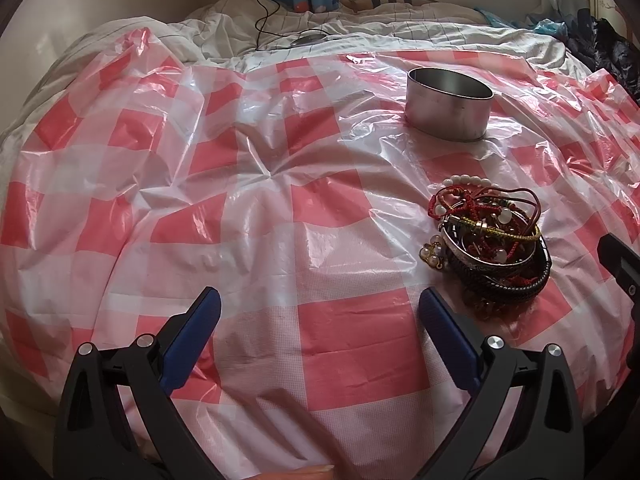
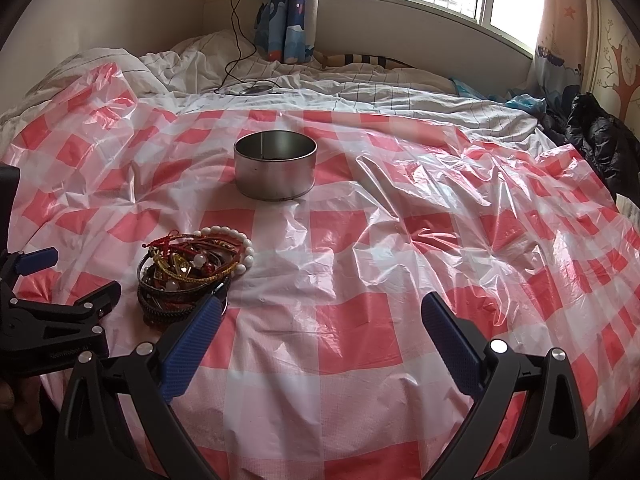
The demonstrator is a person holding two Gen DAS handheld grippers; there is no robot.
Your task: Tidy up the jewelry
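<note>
Both tools hover spread wide and grasping nothing as we look over a bed point(image 2: 360, 88) covered by a red-and-white checked plastic sheet point(image 1: 280, 208). Our left tool point(image 1: 320, 312), blue pads parted, points at bare sheet; the jewelry pile point(image 1: 490, 240) lies just ahead of it and off to its right, close beyond the right fingertip without touching it. From the right wrist view, our right tool point(image 2: 322, 314) is likewise released, and the jewelry pile point(image 2: 192, 274) sits to its left, with the left fingertip overlapping the pile's near edge in the picture; we cannot tell whether they touch. The left tool point(image 2: 52, 280) shows at that view's left edge, beside the pile.

The tangle holds a white bead bracelet point(image 2: 236, 242), red cords, a gold braided band and dark bangles stacked at the bottom. An open round metal tin point(image 1: 448, 106) stands upright farther back on the sheet, apart from the pile; in the right view the tin point(image 2: 275, 164) is beyond the pile, slightly to its right.

Faint embossed lettering marks the left tool's black body in the right view, too small for us to read. Beyond the sheet lie rumpled white bedding, a black cable point(image 2: 236, 40) running to a wall plug, and a cartoon-print curtain point(image 2: 288, 12).
</note>
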